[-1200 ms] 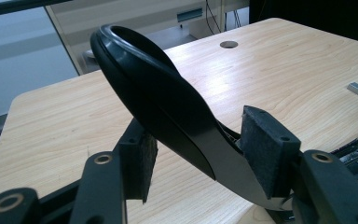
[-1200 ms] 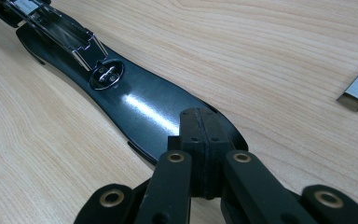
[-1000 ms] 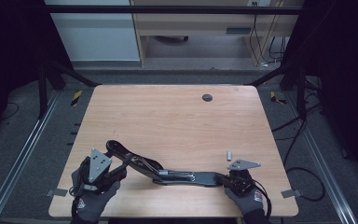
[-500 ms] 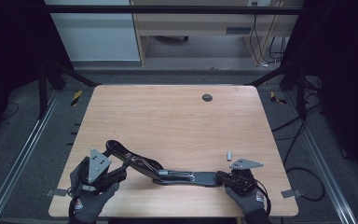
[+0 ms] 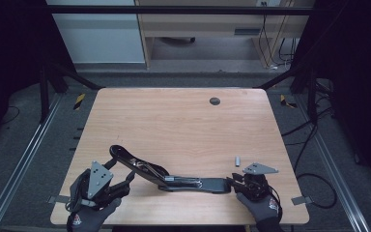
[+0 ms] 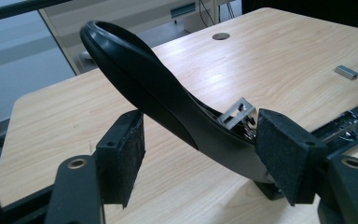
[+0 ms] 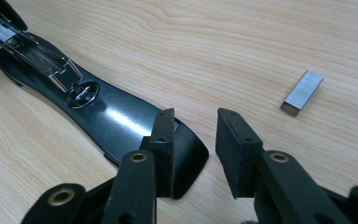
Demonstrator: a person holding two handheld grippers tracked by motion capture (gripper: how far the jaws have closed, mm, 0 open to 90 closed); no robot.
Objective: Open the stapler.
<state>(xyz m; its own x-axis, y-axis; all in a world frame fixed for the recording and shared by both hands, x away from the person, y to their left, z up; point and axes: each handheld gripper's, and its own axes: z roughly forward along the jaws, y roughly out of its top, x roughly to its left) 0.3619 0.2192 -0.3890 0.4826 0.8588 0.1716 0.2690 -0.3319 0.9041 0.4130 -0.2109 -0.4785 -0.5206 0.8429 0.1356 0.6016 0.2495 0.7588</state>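
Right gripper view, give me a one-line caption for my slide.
Right gripper, jaws just opened, at the base end of an opened black stapler, a staple strip beside it on the wooden table.

— Any lettering you can read on my stapler point(image 5: 174, 180) or anywhere on the table point(image 5: 183, 125)?

— None that I can make out. My gloves carry a small red and white mark on the back, one on my left hand point(image 5: 79, 220) and one on my right hand point(image 5: 265, 208), but it is too small and blurred to read. The yellow and black striped tags point(image 5: 79, 100) on the floor are only hazard stripes, no words or numbers
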